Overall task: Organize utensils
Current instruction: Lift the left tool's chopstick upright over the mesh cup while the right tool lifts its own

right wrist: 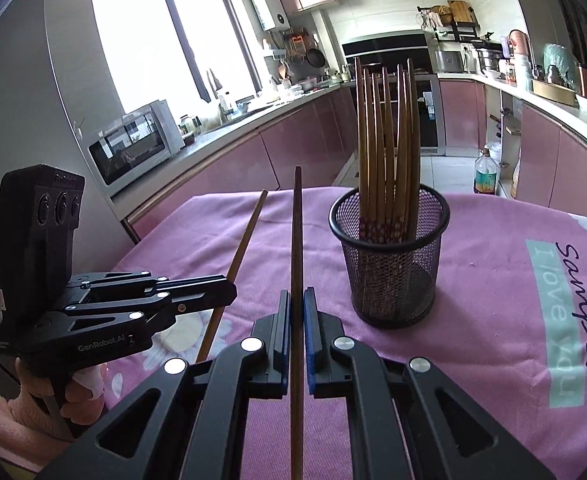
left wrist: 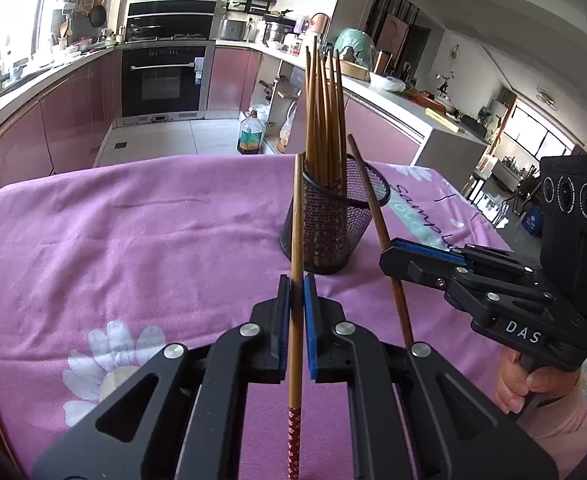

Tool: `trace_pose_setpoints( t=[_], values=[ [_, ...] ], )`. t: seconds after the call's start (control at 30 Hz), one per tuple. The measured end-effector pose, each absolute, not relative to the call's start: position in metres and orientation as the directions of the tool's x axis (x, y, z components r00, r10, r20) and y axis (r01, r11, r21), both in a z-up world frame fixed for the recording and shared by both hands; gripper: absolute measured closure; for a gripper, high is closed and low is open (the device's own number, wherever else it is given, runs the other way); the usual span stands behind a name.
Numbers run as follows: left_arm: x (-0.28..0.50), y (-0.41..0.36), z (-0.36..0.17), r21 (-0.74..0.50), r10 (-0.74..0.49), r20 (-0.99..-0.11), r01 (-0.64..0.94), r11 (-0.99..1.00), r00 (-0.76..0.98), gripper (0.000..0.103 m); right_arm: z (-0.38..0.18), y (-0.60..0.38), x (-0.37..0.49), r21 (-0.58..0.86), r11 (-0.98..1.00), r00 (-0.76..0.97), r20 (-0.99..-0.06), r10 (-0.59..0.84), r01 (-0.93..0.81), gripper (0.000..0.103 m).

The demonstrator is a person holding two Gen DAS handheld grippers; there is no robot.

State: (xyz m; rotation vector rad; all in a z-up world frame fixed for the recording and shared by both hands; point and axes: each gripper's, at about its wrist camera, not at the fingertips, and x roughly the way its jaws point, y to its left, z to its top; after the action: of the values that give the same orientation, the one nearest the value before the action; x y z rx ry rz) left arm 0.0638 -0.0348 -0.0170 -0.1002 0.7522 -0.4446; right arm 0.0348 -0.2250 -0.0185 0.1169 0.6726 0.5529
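Note:
A black mesh cup [left wrist: 327, 224] stands on the pink tablecloth [left wrist: 133, 240] and holds several brown chopsticks [left wrist: 325, 120], tips up. My left gripper [left wrist: 296, 280] is shut on one chopstick [left wrist: 296, 240] with a red patterned end, just short of the cup. My right gripper [left wrist: 389, 258] is shut on a darker chopstick [left wrist: 369, 200] that leans by the cup's right rim. In the right wrist view the right gripper [right wrist: 296, 294] clamps its chopstick [right wrist: 296, 240], the cup [right wrist: 391, 264] stands ahead to the right, and the left gripper [right wrist: 229, 292] holds its chopstick [right wrist: 245, 240] at the left.
The table's far edge [left wrist: 197, 158] drops to a tiled kitchen floor with an oil bottle [left wrist: 249, 136]. Pink cabinets and an oven [left wrist: 163, 80] line the back. A microwave [right wrist: 133, 144] sits on the counter beyond the table's left side.

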Motion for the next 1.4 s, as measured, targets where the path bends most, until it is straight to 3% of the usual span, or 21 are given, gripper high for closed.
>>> trace_pose_setpoints(
  t=[1.4],
  values=[
    [0.065,-0.041,0.030,-0.265,-0.494,-0.527,0.418,0.869,0.691,0.096,0.025,-0.247,0.032,0.256,0.857,0.737,-0.438,0.515,-0.448,0.098]
  ],
)
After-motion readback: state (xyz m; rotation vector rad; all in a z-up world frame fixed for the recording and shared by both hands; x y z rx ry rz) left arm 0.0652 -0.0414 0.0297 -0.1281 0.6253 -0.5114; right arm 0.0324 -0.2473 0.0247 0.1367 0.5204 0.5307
